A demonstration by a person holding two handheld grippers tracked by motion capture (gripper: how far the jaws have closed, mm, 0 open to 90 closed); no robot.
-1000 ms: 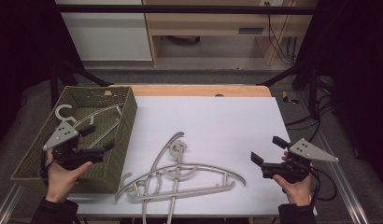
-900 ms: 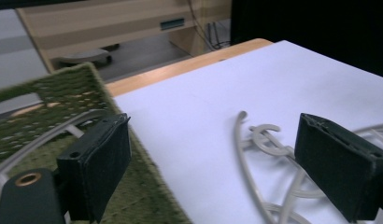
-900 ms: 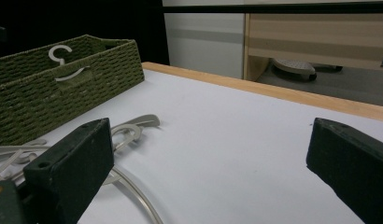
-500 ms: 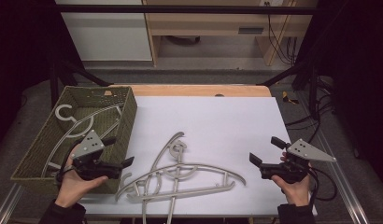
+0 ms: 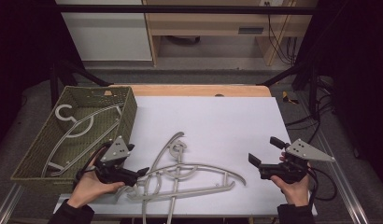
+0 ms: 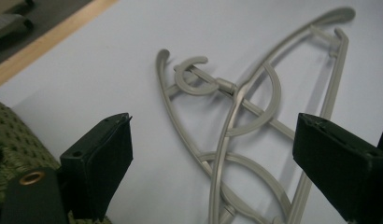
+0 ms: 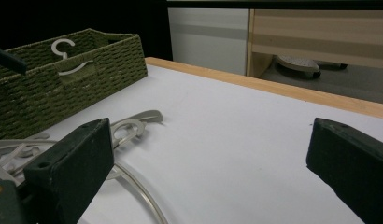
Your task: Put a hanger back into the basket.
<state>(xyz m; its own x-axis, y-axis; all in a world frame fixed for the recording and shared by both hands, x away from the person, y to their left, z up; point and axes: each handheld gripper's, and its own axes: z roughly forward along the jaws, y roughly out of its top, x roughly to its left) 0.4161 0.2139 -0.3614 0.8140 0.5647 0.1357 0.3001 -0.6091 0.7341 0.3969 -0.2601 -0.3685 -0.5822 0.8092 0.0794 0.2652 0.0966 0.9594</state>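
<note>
Tangled grey plastic hangers [image 5: 180,172] lie on the white table top [image 5: 217,121], near its front edge. Another grey hanger [image 5: 82,128] lies inside the green woven basket [image 5: 129,112] at the left. My left gripper [image 5: 137,161] is open just past the basket's front right corner, at the left end of the pile. In the left gripper view, the pile of hangers [image 6: 236,116] lies ahead between the wide-apart jaws of the left gripper [image 6: 215,126], which hold nothing. My right gripper [image 5: 264,150] hovers open at the front right, apart from the pile, and is empty [image 7: 210,130].
The basket [image 7: 63,79] stands at the far left in the right gripper view, with hanger hooks [image 7: 133,126] low on the table beside it. A wooden strip [image 5: 194,89] edges the table's far side. Cables hang at the right [image 5: 315,116].
My left gripper has moved right, from over the basket to the left end of the hanger pile on the table. The right gripper has hardly shifted.
</note>
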